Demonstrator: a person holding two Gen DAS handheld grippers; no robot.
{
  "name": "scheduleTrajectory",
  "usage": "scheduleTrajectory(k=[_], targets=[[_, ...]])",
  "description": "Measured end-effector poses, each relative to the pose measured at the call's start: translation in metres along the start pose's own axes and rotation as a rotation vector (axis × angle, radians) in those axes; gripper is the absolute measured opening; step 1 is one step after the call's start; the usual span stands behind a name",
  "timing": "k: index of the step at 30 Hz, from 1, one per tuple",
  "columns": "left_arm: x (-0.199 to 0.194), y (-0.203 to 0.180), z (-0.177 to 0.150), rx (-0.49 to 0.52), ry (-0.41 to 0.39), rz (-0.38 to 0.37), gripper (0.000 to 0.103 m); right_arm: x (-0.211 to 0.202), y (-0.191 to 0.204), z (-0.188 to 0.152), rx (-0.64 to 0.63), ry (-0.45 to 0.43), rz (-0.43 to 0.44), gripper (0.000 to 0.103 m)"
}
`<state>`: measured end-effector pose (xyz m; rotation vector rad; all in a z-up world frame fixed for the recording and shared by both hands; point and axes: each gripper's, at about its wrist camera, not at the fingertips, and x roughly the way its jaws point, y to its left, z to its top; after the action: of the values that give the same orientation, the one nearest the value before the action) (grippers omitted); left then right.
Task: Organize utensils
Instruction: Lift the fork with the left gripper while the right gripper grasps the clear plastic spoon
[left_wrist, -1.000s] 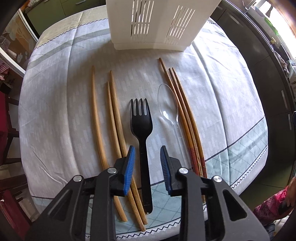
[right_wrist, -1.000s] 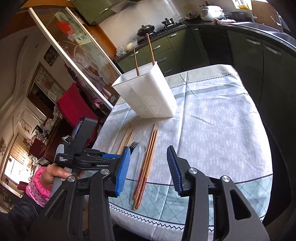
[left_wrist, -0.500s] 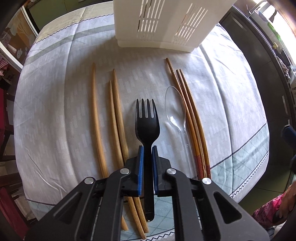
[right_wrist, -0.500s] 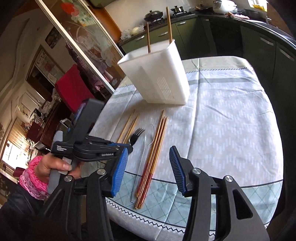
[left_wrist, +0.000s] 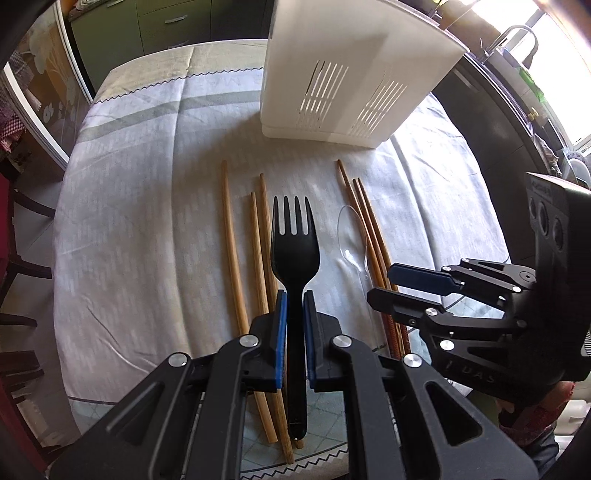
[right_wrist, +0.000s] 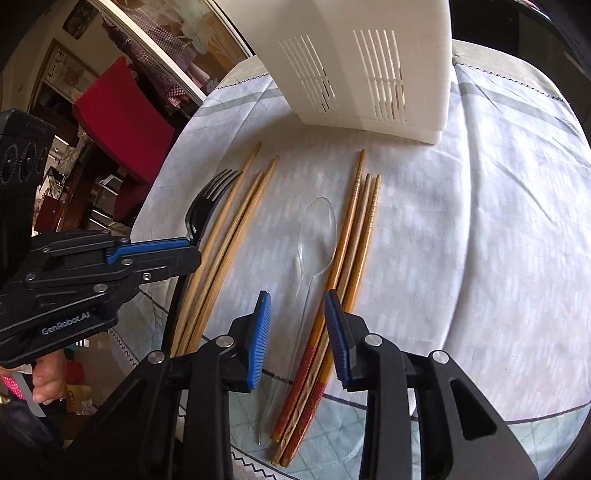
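**Fork gripped and lifting; right gripper closing in on the spoon**

Against a second ago, the left gripper (left_wrist: 292, 325) has closed its blue pads tight on the handle of the black plastic fork (left_wrist: 294, 246), which now hangs clear of the pale patterned tablecloth (left_wrist: 147, 229), its tines toward the white slotted plastic utensil holder (left_wrist: 343, 85). That looks like 1 utensil ready for the holder.

The right gripper (right_wrist: 297, 332) has dropped low over the table, its jaws just narrowing but still apart, holding nothing. The clear plastic spoon (right_wrist: 314, 240) lies between them, handle running under the gap, with 3 red-ended wooden chopsticks (right_wrist: 351, 258) touching its right side. 3 plain bamboo chopsticks (left_wrist: 255, 258) lie left.
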<state>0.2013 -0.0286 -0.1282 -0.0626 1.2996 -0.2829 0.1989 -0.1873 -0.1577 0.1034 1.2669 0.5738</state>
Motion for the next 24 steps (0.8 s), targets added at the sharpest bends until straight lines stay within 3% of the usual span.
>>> scheduleTrajectory(k=[12,14,15,19,24], targets=[[-0.05,0.015,-0.005,-0.026,-0.139,0.008,0.009,0.024,0.012,0.014,0.002,0.052,-0.05,0.024],[-0.055,0.017,-0.007,-0.026,-0.151,0.013,0.009,0.029,0.017,0.019,-0.001,0.046,-0.07,0.02],[-0.056,0.017,-0.006,-0.025,-0.154,0.014,0.009,0.031,0.016,0.02,-0.001,0.045,-0.079,0.011],[-0.057,0.014,-0.005,-0.02,-0.165,0.01,0.009,0.029,0.017,0.021,0.003,0.007,-0.085,0.01],[-0.064,0.008,0.002,-0.011,-0.19,0.0,0.009,-0.007,0.023,0.019,0.006,-0.106,0.0,0.01]])
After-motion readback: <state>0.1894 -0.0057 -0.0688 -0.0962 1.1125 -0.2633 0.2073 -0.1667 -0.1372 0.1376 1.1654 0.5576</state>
